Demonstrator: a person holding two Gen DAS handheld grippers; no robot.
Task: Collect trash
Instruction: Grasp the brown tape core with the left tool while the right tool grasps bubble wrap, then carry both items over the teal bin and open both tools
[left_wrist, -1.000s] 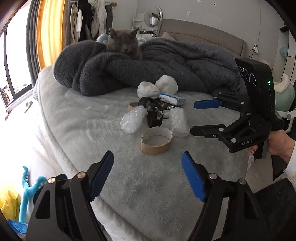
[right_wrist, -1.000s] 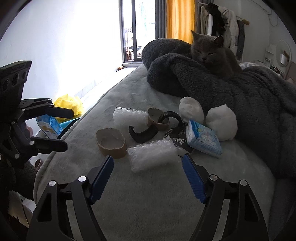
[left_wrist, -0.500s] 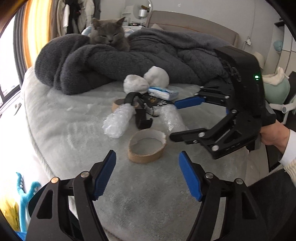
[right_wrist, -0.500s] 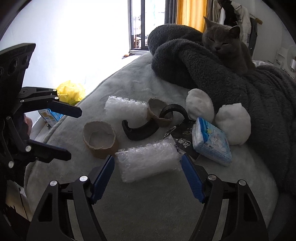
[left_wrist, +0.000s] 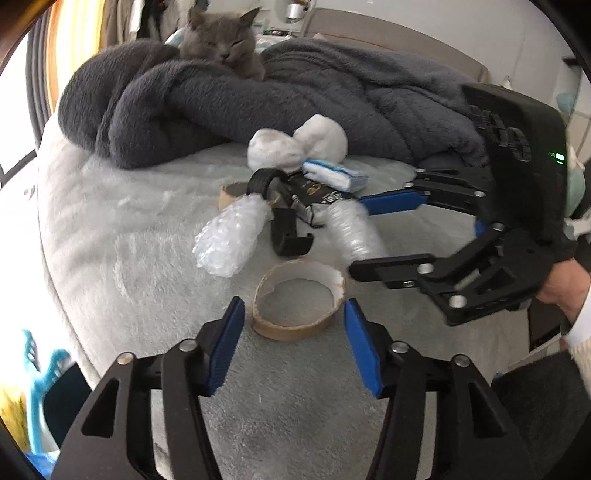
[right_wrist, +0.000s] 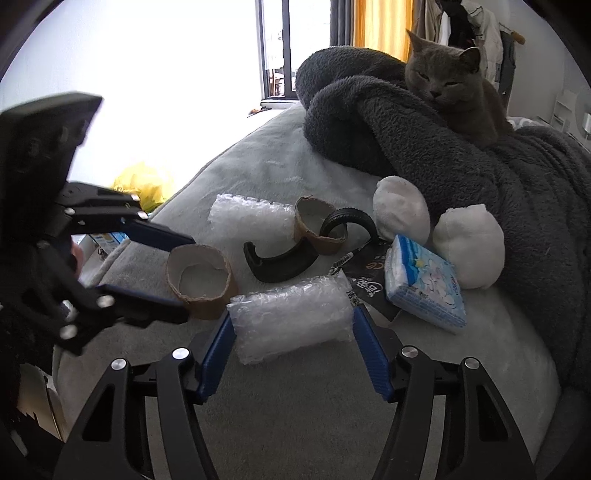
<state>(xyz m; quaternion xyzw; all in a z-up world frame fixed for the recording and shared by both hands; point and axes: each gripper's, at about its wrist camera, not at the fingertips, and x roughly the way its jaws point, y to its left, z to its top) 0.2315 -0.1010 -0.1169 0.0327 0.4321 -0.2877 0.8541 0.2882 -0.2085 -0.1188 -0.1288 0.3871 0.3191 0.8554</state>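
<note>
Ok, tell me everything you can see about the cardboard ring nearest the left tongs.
The cardboard ring is a short brown tube section, likely a spent tape core, with a pale inner face and a torn, ragged top edge. It stands on end on the grey bedspread, its opening facing up, the fabric visible through it. It lies between the open fingers of the left tongs, which flank it without clearly touching. A bubble wrap roll lies close beside it, and another sits just beyond. Nothing rests inside it.
</note>
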